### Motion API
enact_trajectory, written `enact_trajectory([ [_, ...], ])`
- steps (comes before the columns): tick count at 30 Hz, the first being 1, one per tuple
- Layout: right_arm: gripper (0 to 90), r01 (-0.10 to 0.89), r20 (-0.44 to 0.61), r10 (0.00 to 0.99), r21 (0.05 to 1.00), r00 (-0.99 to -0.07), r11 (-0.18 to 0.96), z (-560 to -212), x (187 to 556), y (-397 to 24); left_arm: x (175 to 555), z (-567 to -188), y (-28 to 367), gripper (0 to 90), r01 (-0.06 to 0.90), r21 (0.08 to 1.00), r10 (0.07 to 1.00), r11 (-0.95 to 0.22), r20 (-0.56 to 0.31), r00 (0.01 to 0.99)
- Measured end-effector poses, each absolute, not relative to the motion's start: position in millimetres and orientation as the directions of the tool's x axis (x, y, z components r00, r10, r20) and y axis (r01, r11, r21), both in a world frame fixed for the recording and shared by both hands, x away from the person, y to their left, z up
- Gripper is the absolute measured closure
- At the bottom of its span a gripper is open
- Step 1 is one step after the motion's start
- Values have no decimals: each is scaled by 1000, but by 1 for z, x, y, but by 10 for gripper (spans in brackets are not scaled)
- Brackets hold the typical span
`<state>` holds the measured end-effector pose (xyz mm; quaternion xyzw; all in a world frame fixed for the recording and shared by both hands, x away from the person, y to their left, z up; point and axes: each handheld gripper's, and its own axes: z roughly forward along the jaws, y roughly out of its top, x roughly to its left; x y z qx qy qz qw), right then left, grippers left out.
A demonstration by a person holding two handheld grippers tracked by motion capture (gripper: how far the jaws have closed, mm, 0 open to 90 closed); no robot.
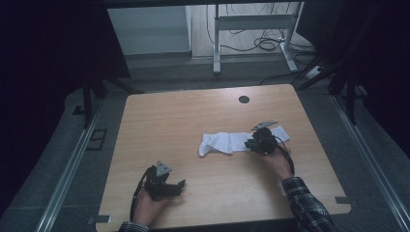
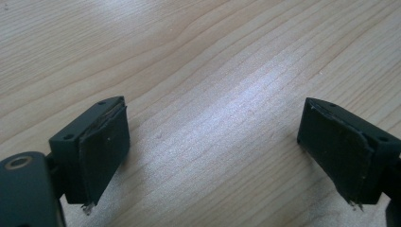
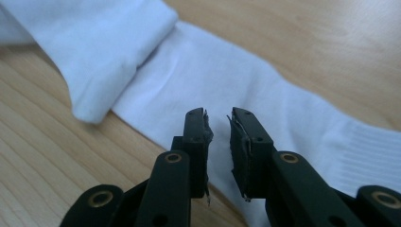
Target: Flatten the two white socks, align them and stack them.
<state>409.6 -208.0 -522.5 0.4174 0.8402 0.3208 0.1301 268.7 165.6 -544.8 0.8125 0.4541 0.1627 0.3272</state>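
One white sock (image 1: 232,141) lies on the wooden bench (image 1: 169,121) in the high view, right of centre, its long axis running nearly straight across from left to right. The folded, bunched end points to the left and the ribbed cuff end lies at the right, partly under the right gripper (image 1: 255,143), which hangs over that end. The left gripper (image 1: 180,186) rests near the front edge, well apart from the sock.

In the left gripper view, the left gripper (image 2: 213,146) has its jaws spread wide over bare wood, holding nothing.

In the right gripper view, the right gripper (image 3: 218,137) points down at the sock (image 3: 203,80), its jaws nearly together with a narrow slit between them and no cloth in the slit. The sock runs on a slant here, the folded part (image 3: 108,52) at upper left and the ribbed band at lower right.

My judgement is that the slim gap is the main risk: coming down like this, the tips may press the fabric flat or skid over it and pinch nothing. They could also catch just the top layer, so the sock unrolls or drags sideways when lifted. With the other gripper far off, nothing pins the folded end.
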Motion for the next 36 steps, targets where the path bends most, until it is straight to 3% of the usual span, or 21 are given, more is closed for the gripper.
enact_trajectory([
  [8, 770, 622, 101, 771, 660, -629, 421, -528, 389, -216, 270, -543, 164, 109, 644, 670, 852, -370, -32, 523],
  [15, 760, 606, 83, 754, 654, -652, 452, -527, 370, -217, 282, -522, 144, 383, 632, 690, 820, -352, -99, 564],
  [20, 760, 598, 73, 757, 664, -650, 449, -528, 366, -217, 299, -505, 99, 411, 574, 744, 755, -342, -146, 639],
  [29, 761, 594, 89, 758, 683, -646, 425, -531, 363, -220, 339, -507, 15, 451, 531, 734, 713, -424, -92, 696],
  [34, 761, 595, 90, 756, 680, -649, 429, -531, 362, -221, 350, -521, -10, 451, 523, 710, 727, -472, -23, 686],
  [36, 761, 594, 95, 753, 681, -651, 428, -531, 362, -221, 351, -526, -14, 542, 521, 695, 743, -496, 28, 669],
])
